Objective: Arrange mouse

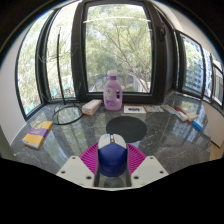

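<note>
Mouse (111, 157) in hand-held gripper (112, 160); round pad (126, 128), bottle (113, 92) ahead

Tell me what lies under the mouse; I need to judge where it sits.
The mouse sits between the gripper fingers, their pink pads beside it. Its body hides whatever is beneath. Just ahead lies a round dark mat.

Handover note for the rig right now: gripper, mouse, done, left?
Gripper: shut on the mouse, both pink pads pressing its sides.
Mouse: blue and white, held between the fingers, above the glass table.
Round dark mouse pad: just ahead of the fingers, nothing on it.
Pink bottle stands beyond the pad.
Done: mouse grasped.
Left: probably set the mouse on the pad and release.
</note>
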`<state>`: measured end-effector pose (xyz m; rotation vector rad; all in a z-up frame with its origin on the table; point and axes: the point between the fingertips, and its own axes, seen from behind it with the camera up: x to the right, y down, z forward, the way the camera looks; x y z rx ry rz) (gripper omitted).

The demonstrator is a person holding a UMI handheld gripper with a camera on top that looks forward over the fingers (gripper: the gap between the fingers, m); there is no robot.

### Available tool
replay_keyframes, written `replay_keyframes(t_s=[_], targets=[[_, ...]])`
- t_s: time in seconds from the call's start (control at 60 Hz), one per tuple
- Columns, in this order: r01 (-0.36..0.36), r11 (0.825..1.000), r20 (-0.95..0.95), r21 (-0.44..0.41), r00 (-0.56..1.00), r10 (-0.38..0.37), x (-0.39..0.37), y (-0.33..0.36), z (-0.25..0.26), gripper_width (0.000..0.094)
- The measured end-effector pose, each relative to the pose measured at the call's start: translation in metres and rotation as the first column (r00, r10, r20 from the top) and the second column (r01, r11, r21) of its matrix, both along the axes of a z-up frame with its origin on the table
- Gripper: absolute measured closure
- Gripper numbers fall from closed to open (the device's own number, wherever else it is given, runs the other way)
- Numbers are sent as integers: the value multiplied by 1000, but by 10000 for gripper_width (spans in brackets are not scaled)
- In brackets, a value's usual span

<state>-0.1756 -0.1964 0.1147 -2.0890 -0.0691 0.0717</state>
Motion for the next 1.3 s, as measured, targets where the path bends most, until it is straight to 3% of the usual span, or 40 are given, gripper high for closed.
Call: replay_keyframes(t_s=[0.133, 0.217, 0.283, 0.367, 0.433, 0.517, 0.617, 0.717, 0.9, 0.933, 1.0, 1.05, 1.117, 1.3], targets=[[-65, 979, 5, 191, 998, 66, -1, 44, 117, 576], [-55, 956, -8, 288, 998, 60, 8, 84, 162, 577], [-36, 949, -7, 314, 999, 40, 20, 124, 174, 577], [-13, 964, -9, 266, 1000, 16, 34, 173, 141, 577], [-7, 985, 4, 174, 1000, 7, 40, 207, 86, 578], [-7, 999, 17, 50, 1000, 6, 42, 230, 10, 577], [14, 998, 42, -61, 999, -12, 53, 243, -74, 574], [11, 993, 79, -120, 997, -2, 57, 245, -112, 545], [25, 985, 56, -173, 998, -15, 58, 240, -129, 390], [31, 985, 56, -170, 998, -22, 60, 239, -125, 315], [37, 986, 60, -162, 998, -27, 63, 234, -112, 62], [43, 988, 62, -148, 998, -34, 63, 223, -98, 110], [50, 993, 56, -104, 997, -44, 64, 214, -70, 69], [77, 997, 74, -28, 994, -75, 61, 154, 0, 82]])
